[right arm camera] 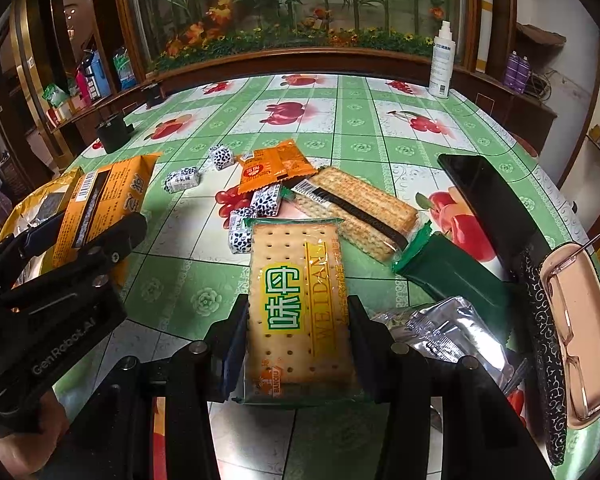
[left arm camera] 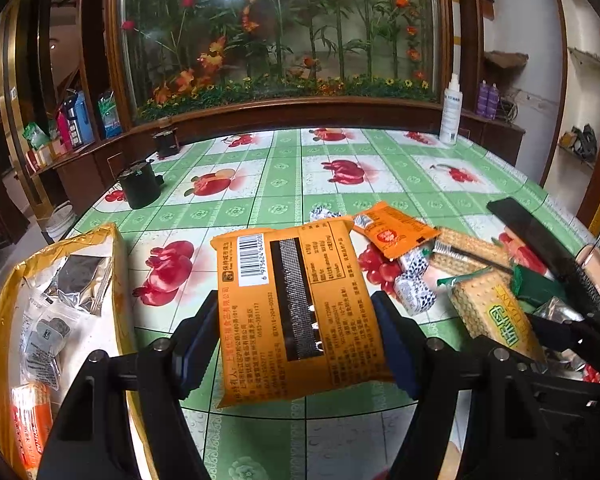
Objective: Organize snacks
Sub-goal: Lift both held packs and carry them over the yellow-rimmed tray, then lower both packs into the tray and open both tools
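My left gripper [left arm camera: 296,328] is shut on a large orange snack pack [left arm camera: 284,300], held barcode side up above the tablecloth. Left of it lies an open yellow bag [left arm camera: 118,280] with silver packets [left arm camera: 80,284] and an orange pack [left arm camera: 30,420] inside. My right gripper [right arm camera: 298,336] is shut on a clear cracker pack [right arm camera: 296,300] with green and yellow lettering. Beyond it on the table lie several small white candies [right arm camera: 182,180], a small orange packet [right arm camera: 272,168], a second cracker pack [right arm camera: 360,204], a green wrapper [right arm camera: 452,272] and a silver packet [right arm camera: 452,328].
A black phone [right arm camera: 488,196] and pink glasses [right arm camera: 576,320] on a patterned case sit at the right. A white spray bottle [right arm camera: 442,60] stands at the far edge and a black cup [right arm camera: 112,132] at the far left. The green fruit-print tablecloth [right arm camera: 340,120] covers the table.
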